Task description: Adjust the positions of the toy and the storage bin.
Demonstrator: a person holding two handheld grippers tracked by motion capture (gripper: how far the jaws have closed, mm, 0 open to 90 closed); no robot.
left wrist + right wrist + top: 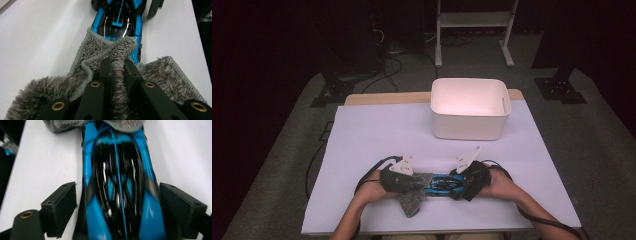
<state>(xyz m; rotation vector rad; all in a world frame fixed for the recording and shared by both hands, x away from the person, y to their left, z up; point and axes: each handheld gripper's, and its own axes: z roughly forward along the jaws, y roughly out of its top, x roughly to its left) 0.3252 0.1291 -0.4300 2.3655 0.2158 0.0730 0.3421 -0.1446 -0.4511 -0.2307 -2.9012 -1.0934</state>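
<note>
White covering spreads over the tabletop, and nearest the person the left tongs are clamped tight on a fold of grey fluffy cloth draped over one end of a blue and black toy car. That car lies with its long axis running from one pair of tongs to the other, its far end sitting between the jaws of the right tongs, which stand wide apart on either flank without pressing it, so the cloth-holding hand looks best placed to wipe along the body. Farther back, well apart, stands a white tub, with nothing in the way.
</note>
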